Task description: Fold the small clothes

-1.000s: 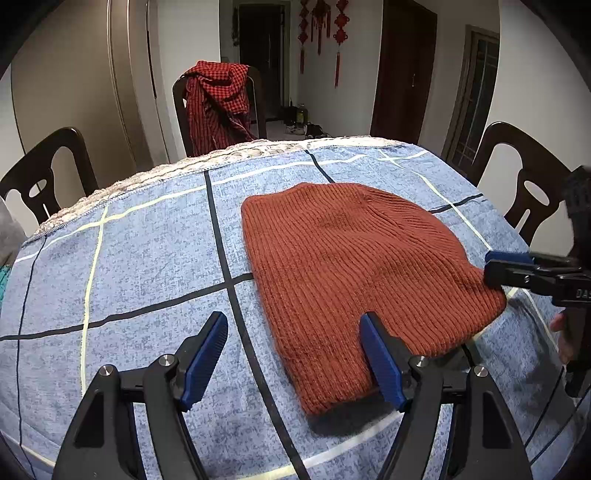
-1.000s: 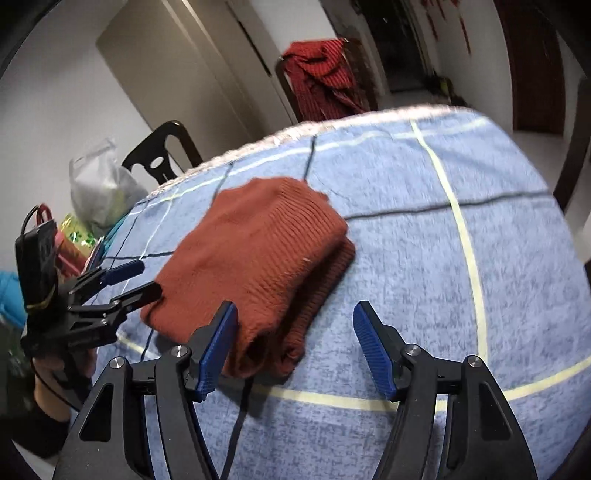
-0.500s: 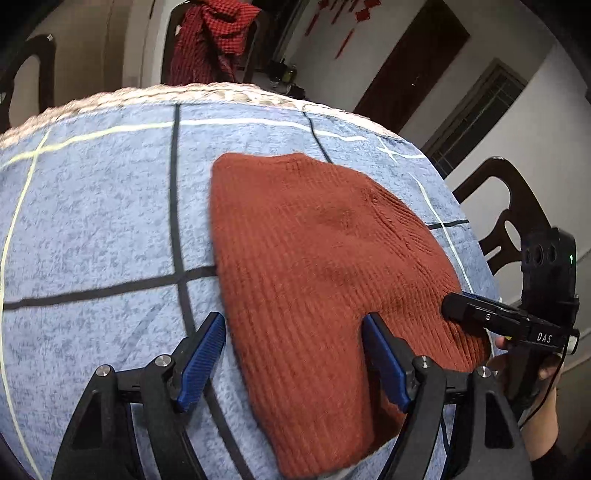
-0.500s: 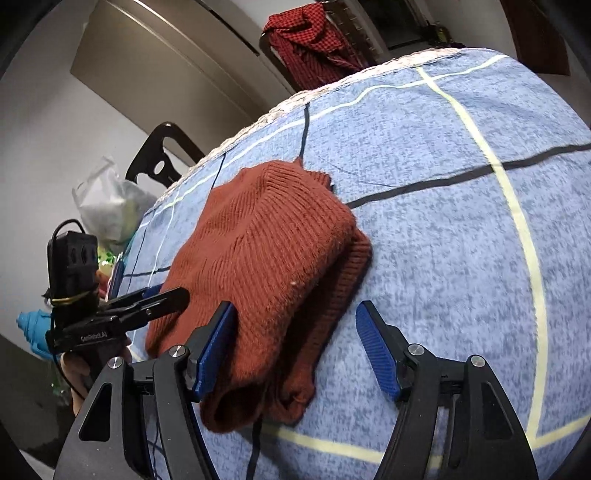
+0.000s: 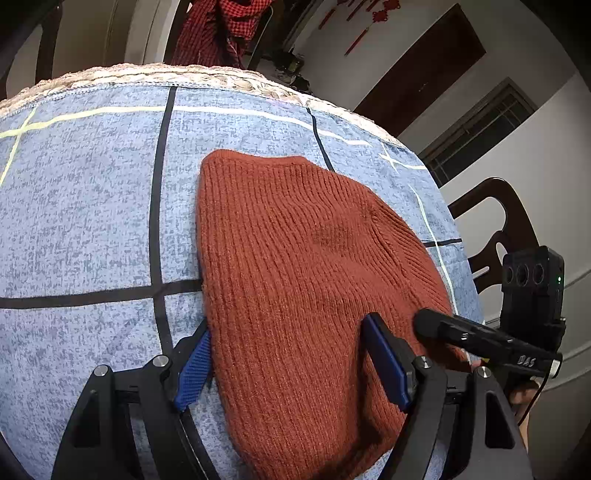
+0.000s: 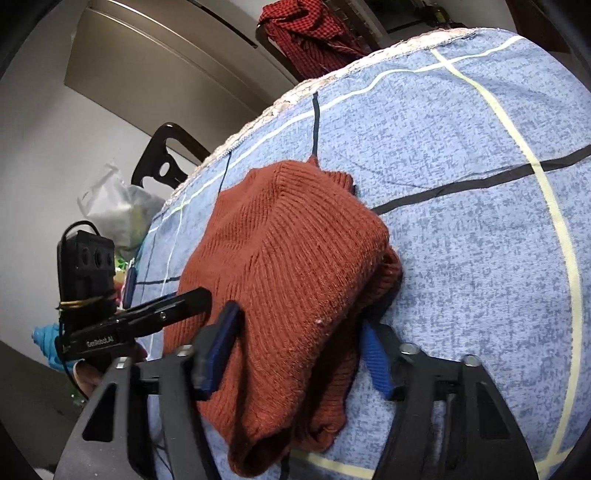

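I have both tongs spread apart astride the near edge of the rust knit hat (image 5: 295, 280), left tongs (image 5: 291, 369) and right tongs (image 6: 299, 358) side by side, its long axis running away across the tabletop (image 5: 81, 221).

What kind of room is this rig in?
Likely a home dining room: a table under a blue checked tablecloth, dark wooden dining chairs, and red hanging ornaments beside a dark door.

Left of hat: bare blue tablecloth (image 5: 81, 221), passable.
Right of hat: bare cloth, passable.
Table edges: chairs (image 5: 495, 229) stand close, blocking.
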`<state>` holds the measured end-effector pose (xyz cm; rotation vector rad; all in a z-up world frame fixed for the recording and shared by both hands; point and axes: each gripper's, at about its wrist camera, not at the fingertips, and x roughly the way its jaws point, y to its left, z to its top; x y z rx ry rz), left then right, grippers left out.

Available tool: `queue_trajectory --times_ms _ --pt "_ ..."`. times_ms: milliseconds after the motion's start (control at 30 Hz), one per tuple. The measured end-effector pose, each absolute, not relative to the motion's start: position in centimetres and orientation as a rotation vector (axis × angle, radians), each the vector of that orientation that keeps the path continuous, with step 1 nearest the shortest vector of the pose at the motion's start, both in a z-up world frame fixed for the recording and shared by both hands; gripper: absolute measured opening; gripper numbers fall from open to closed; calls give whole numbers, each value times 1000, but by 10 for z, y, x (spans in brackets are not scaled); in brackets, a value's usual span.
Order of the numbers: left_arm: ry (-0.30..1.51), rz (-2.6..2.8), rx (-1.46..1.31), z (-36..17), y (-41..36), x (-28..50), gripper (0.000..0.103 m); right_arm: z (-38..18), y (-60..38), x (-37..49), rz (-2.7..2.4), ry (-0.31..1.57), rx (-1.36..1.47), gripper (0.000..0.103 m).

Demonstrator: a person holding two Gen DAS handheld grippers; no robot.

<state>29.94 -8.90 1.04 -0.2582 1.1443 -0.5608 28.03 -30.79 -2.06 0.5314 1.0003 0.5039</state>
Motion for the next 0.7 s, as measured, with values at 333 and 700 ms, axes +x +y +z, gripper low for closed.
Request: queue_trajectory --times_ms 333,700 --pt "1163 -527 -271 13 -83 302 59 -18 -302 280 477 996 522 42" --pt "1099 -503 -237 32 -85 294 32 13 -281 270 428 912 439 33"
